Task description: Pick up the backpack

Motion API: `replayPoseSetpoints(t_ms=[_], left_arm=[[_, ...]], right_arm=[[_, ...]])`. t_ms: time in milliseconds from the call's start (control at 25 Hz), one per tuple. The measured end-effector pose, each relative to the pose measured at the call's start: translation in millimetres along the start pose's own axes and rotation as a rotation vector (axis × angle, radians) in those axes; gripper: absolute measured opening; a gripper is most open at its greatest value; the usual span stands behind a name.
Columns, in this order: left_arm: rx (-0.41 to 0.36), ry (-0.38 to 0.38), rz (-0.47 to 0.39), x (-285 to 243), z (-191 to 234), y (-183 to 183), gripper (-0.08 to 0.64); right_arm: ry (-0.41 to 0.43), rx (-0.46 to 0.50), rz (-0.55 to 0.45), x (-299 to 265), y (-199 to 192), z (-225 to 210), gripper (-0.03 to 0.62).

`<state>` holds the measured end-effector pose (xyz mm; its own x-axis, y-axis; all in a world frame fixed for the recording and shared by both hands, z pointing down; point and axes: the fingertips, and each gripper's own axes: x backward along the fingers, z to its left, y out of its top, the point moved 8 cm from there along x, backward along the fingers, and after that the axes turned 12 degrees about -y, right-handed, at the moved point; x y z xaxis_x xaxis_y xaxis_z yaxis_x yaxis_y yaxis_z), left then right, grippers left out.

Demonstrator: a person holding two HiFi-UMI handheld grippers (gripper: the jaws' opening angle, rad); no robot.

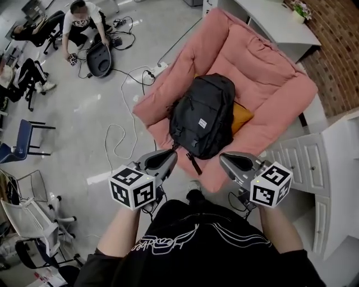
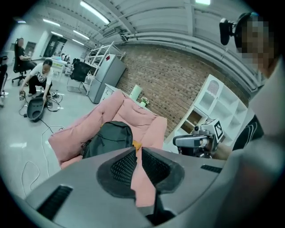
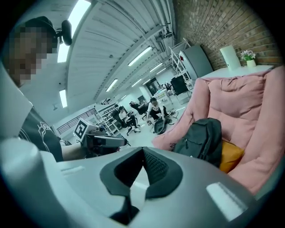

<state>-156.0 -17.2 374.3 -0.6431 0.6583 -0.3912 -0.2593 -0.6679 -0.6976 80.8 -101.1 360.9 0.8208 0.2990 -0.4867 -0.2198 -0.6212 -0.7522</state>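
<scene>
Head view: black backpack (image 1: 203, 115) on pink armchair (image 1: 269, 73); left gripper (image 1: 170, 158) fingers barely parted, right gripper (image 1: 228, 162) fingers closed, both empty.

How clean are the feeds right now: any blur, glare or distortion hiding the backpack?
Head view: even light, backpack sharp on the pink cushion, small glare patches on the floor. Left gripper view: strong fisheye bend, black corners, backpack small but clear. Right gripper view: same fisheye, ceiling lights blown out, backpack readable.
</scene>
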Motion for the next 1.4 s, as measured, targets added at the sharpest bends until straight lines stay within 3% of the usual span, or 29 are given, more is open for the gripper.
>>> replayPoseSetpoints(t_ms=[240,320,840,1040,1400], left_arm=[[0.029,0.018,0.029,-16,45,16,0.072],[0.017,0.011,0.057,-24,60,21,0.092],[-0.006,-0.021,0.283,-97,181,53,0.278],[0.003,-0.029,0.360,-131,226,46,0.306],[0.045,0.027,0.458,-183,291,13,0.322]], right_arm=[[-0.075,-0.047,-0.008,-22,9,-32,0.008],[-0.073,-0.084,-0.003,-32,11,-40,0.094],[-0.339,-0.198,0.053,-108,33,-109,0.203],[-0.443,-0.231,0.077,-129,28,-134,0.253],[-0.589,-0.255,0.126,-160,11,-169,0.265]])
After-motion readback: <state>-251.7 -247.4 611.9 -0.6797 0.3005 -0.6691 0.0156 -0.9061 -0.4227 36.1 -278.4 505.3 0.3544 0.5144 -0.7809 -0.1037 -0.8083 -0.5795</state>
